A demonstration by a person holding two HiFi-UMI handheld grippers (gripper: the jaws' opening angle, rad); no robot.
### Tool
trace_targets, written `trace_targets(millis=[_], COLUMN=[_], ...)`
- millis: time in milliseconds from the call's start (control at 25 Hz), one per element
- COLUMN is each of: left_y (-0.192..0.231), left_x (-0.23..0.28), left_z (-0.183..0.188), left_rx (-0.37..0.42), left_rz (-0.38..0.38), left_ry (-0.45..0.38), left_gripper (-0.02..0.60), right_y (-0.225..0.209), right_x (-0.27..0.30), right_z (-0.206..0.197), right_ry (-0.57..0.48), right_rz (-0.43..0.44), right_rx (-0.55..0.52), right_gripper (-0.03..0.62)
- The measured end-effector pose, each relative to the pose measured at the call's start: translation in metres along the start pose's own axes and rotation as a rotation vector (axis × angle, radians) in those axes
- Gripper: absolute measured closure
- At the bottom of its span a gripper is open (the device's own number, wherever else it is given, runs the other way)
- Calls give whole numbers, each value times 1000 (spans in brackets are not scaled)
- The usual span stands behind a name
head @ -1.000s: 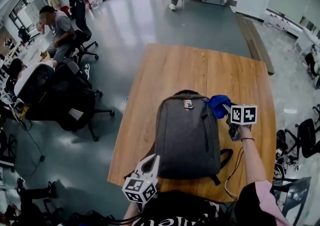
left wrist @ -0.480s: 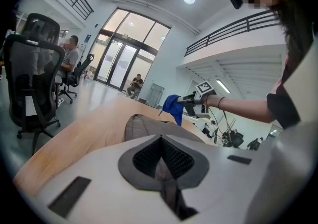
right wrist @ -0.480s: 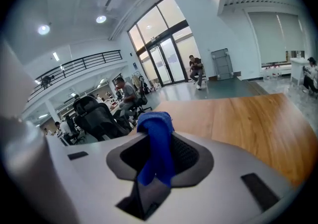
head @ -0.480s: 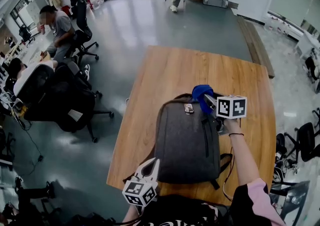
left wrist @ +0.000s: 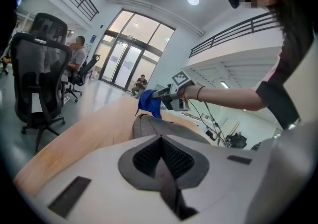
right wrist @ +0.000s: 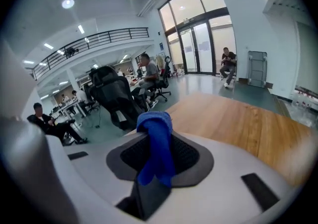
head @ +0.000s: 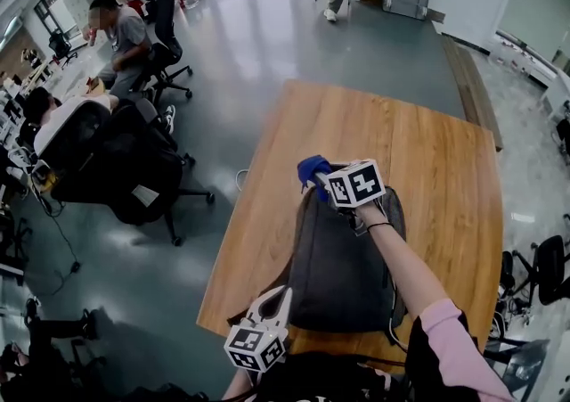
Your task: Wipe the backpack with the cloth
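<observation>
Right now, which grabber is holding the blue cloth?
The right gripper: the blue cloth is pinched between its jaws, at the backpack's top end. The left gripper is shut on nothing.

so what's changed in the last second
The right gripper, shut on the blue cloth, swept left across the far end of the backpack, from its right side to its left corner. The left gripper stayed by the near edge of the table, jaws shut; the backpack unmoved.
</observation>
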State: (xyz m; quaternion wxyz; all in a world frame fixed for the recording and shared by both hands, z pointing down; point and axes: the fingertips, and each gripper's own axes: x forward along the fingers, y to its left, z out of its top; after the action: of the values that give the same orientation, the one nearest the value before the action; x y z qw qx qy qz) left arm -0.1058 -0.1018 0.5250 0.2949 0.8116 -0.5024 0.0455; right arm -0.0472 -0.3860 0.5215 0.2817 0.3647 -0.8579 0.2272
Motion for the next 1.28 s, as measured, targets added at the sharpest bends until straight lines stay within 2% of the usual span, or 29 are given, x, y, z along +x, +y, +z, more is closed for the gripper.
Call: trace_targets(millis=[160,320,600,960,1280], left_y=[5,11,16,1,-11], left_x=[-1,-1,6,12,2], left_z=[-1,-2,4,8,5], left_rx=[-8,-12,1,23,40], left_rz=[11,19,11,-10,-7], left_ry=[2,3,1,-1,-7], left_gripper=[583,583,583,583,583], right_y=[10,-7,-71,-164,-204], right_x=[28,33,6,-65,-112], right_z=[-10,-24,-44,-75,-105], right_ry=[73,116,152,169,144], right_rz=[-12,-66,-186,-354,-434], right_rx=[-112,-173,-131,-27,86], right_gripper=[477,477,477,477,477])
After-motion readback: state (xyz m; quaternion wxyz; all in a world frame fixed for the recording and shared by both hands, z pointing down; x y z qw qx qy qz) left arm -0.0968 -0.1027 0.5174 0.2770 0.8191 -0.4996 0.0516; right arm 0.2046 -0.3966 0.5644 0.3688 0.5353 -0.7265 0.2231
